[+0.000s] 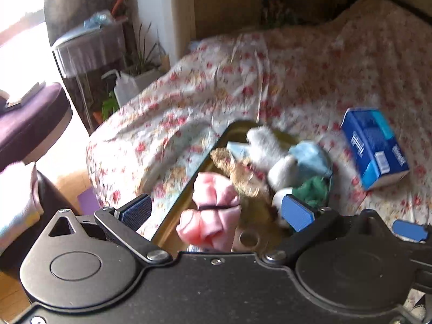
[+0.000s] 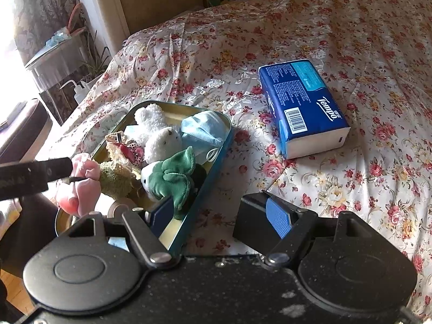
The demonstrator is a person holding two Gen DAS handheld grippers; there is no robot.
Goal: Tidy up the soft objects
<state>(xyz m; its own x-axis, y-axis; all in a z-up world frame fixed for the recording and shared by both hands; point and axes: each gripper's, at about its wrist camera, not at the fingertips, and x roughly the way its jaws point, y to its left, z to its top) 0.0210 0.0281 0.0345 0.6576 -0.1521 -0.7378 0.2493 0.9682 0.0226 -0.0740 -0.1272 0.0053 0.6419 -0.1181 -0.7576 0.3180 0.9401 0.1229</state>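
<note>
A teal tin tray [image 2: 216,156] [image 1: 172,216] lies on the flowered bed and holds a white plush [image 2: 159,135] [image 1: 270,145], a green plush [image 2: 172,172], a blue face mask [image 2: 202,132] [image 1: 310,156], a brown lacy piece [image 2: 116,175] [image 1: 243,172] and a pink cloth bundle [image 2: 81,183] [image 1: 213,216] at its near left end. My left gripper [image 1: 216,213] is open just above the pink bundle, jaws wide on either side. My right gripper [image 2: 218,216] is open over the tray's near right rim. A blue tissue pack [image 2: 302,108] [image 1: 375,145] lies on the bed to the right.
The bed's left edge [image 2: 89,113] drops to a wooden floor. A purple stool [image 1: 29,124], a small table with a plant [image 1: 91,51] and a squeeze bottle [image 1: 124,86] stand to the left. A wooden headboard [image 1: 226,2] is at the back.
</note>
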